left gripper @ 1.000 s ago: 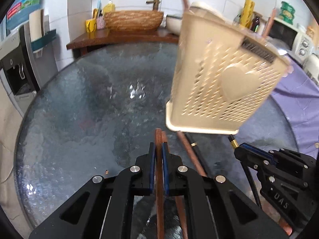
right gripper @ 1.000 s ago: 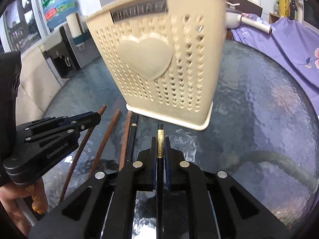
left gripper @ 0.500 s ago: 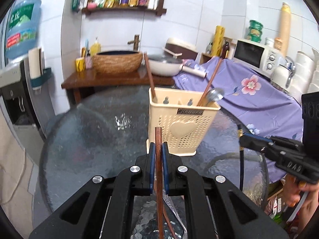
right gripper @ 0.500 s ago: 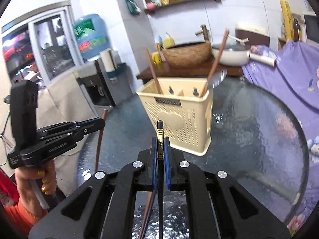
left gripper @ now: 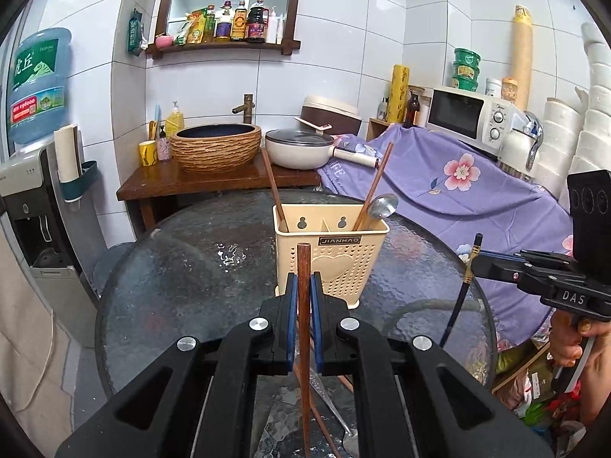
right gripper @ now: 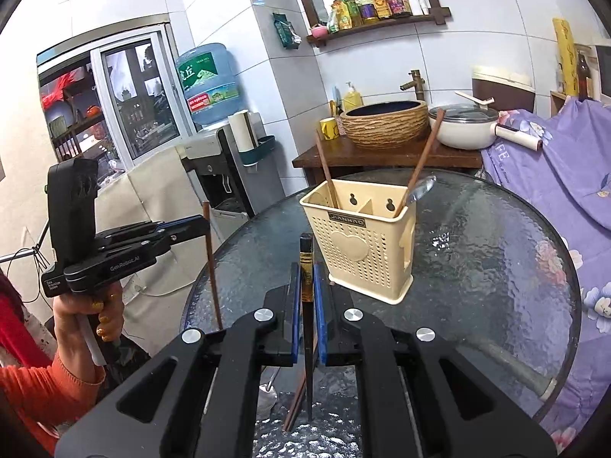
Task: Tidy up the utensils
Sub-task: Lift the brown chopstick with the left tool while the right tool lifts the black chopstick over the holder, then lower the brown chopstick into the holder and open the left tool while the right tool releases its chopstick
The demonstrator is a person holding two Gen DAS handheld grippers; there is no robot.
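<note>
Utensil holder (left gripper: pixel 331 246) is parked mid-way across the glass table (left gripper: pixel 183 286), cream plastic, perforated, heart on front, two brown chopsticks and a spoon (left gripper: pixel 383 206) already stood inside. A brown chopstick (left gripper: pixel 304 305) is clamped upright in the left gripper (left gripper: pixel 304 301), a black gold-banded chopstick (right gripper: pixel 306 290) in the right gripper (right gripper: pixel 306 297), probably held vertical so they can be dropped straight in.
</note>
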